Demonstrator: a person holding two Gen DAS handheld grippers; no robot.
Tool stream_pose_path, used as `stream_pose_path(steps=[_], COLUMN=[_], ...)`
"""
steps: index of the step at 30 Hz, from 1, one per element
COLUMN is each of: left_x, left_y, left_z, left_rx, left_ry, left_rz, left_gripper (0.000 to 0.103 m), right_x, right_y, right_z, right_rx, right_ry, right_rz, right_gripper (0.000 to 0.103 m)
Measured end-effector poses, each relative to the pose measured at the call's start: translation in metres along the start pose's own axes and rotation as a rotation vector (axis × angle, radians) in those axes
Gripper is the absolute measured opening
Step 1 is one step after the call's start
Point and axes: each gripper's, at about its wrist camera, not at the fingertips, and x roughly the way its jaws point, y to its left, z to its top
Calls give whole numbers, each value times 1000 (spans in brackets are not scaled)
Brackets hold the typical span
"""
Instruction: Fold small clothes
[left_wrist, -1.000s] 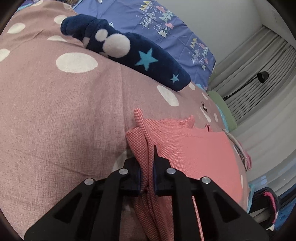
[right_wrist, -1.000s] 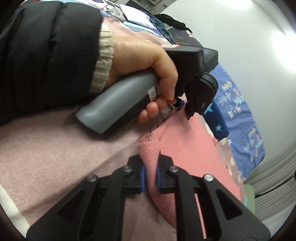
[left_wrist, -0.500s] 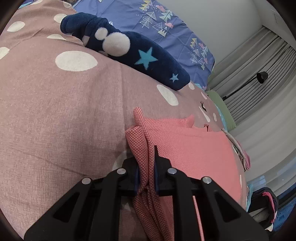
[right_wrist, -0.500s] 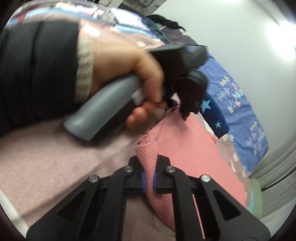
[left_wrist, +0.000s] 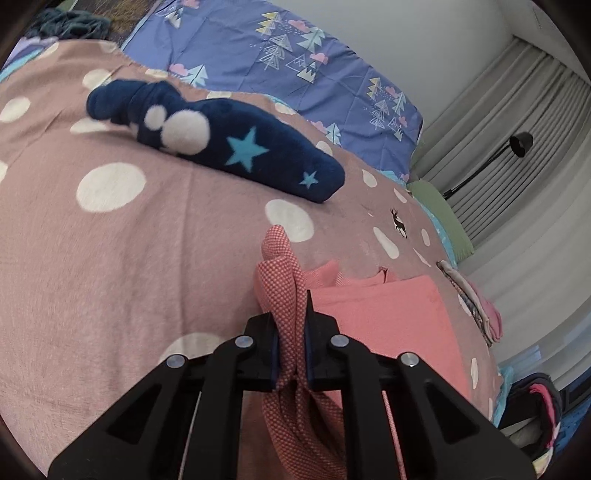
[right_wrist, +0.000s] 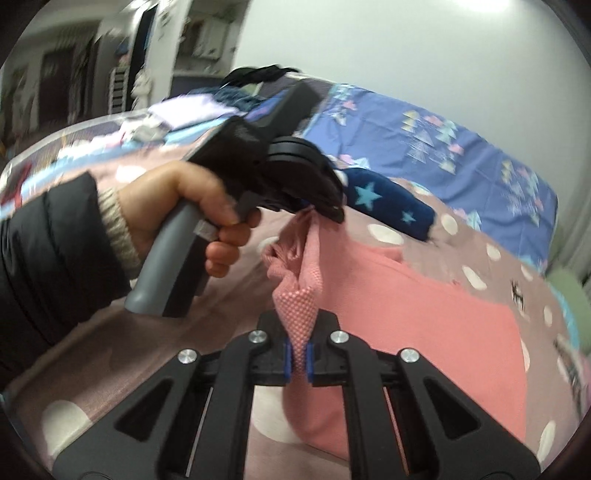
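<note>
A bed is covered by a dusty-pink blanket (left_wrist: 110, 258) printed with white dots and a small black deer motif (left_wrist: 399, 223). A blue quilt (left_wrist: 295, 66) with tree and cloud prints is spread along the far side, against a plain pale wall. Pleated pale curtains (left_wrist: 517, 129) are hung at the right, and a black lamp (left_wrist: 521, 144) on a thin arm is seen in front of them. A navy fleece garment (left_wrist: 229, 147) with stars and white dots is laid on the blanket, well apart from the work. Blurred shelving and piled laundry are seen at the far end in the right wrist view.

A coral-pink knit garment (left_wrist: 384, 317) is lifted partly off the blanket, its lower part resting on it. One bunched corner is clamped by the left tool (left_wrist: 291, 354), seen also from the right wrist view (right_wrist: 325, 212), held in the left hand (right_wrist: 192, 206). Another corner is pinched by the right tool (right_wrist: 298, 354), its blue pads (right_wrist: 287, 360) pressed on the fabric.
</note>
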Motion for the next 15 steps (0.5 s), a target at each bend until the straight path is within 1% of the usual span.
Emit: stream_pose_path(steps=[2,4,7,8,10,12,15], left_x=[2,4,9,13,20,29,44], left_y=[-21,-37,-63,-77,-100,-126,-157], left_z=[3,6,10,12,13,13,11], left_rx=[40,56,87,120,180,239,288], left_ry=[-5,-8,-2,2,7,16,27], left_rz=[23,31,42,61,100,130,137], left_gripper=[10,10,10,10,10,10,10], right_x=[-9,-17,-26,-29,-37,-45,-57], right_y=[-24,-49,-78,-90,-108,-119,-139], right_z=[-2,-9,-19,-25,-37,-48,-63], right_rx=[89,181,272,308,359,385,427], right_ry=[0,0,-2,-5,-23,-38,-63], right_rz=[17,34,46,59,85,87,85], right_gripper=[5,5,5,5,5,5,5])
